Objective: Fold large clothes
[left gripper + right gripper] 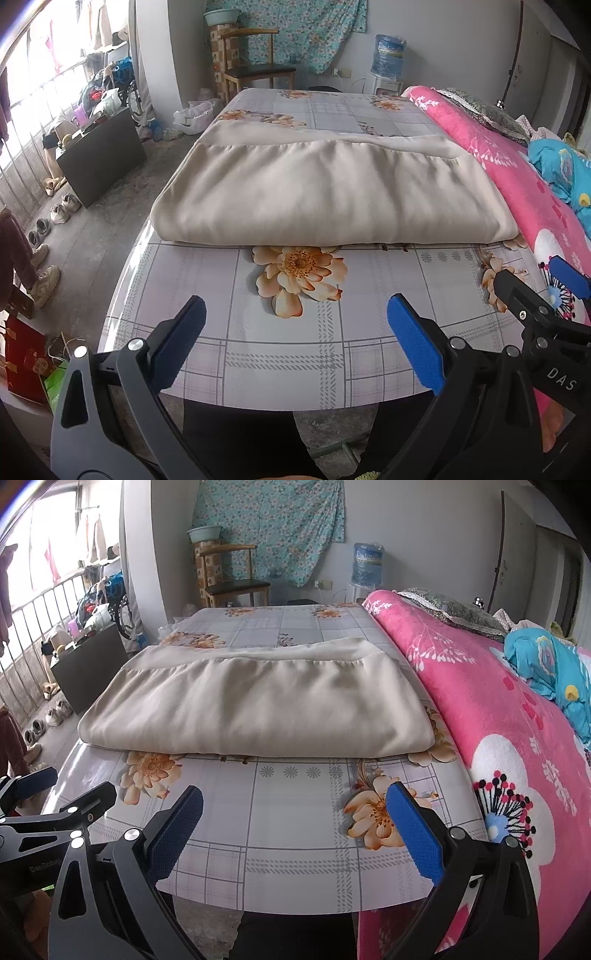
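Note:
A large beige garment (325, 188) lies folded into a wide rectangle across the middle of the flower-print table (288, 354). It also shows in the right wrist view (258, 705). My left gripper (295, 332) is open and empty, held over the table's near edge, well short of the garment. My right gripper (295, 819) is open and empty, at the same near edge, to the right of the left one. The right gripper also shows at the right edge of the left wrist view (546, 288). The left gripper shows at the left edge of the right wrist view (62, 794).
A pink flowered blanket (491, 716) covers a bed along the table's right side, with a blue cloth (546, 664) on it. A dark cabinet (99, 155) and shoes (59, 212) stand on the floor at left. A wooden chair (255, 62) stands beyond the table's far end.

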Motion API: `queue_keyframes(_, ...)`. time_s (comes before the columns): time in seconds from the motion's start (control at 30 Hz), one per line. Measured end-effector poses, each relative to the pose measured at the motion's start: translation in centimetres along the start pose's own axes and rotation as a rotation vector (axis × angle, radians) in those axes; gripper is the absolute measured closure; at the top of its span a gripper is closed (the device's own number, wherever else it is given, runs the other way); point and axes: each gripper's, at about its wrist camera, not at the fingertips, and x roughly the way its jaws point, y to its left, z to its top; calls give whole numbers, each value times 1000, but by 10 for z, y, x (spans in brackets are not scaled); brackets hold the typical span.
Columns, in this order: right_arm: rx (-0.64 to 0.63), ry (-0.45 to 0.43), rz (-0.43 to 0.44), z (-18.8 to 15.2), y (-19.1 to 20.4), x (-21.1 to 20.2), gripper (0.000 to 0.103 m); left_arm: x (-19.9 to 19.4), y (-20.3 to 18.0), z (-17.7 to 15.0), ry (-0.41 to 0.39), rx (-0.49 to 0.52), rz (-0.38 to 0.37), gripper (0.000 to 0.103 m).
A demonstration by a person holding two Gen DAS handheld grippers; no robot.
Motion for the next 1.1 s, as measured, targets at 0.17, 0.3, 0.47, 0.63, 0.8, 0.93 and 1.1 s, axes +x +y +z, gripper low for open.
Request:
queue_keyframes(0.17,2,2,0,0,0,0,6,0,0,0,1,-1,0,8)
queue_keyframes(0.3,0,3,1,0,0,0,6,-1,0,0,0,-2,1,8)
queue_keyframes(0.47,1,2,2,-1,0,0,6,-1,0,1,3,-3,1,8)
queue_keyframes(0.63,0,4,1,-1,0,0,6,-2,0,3,2,-2,0,8)
queue_keyframes(0.8,-7,6,0,-2,0,1,6,-2,1,3,3,-4,0,8)
queue_keyframes(0.93,-7,6,-2,-1,0,1,6,-3,2,3,3,-6,-1,8)
queue_keyframes(1.1,-11,5,-1,0,0,1,6,-3,2,4,2,-6,-1,8)
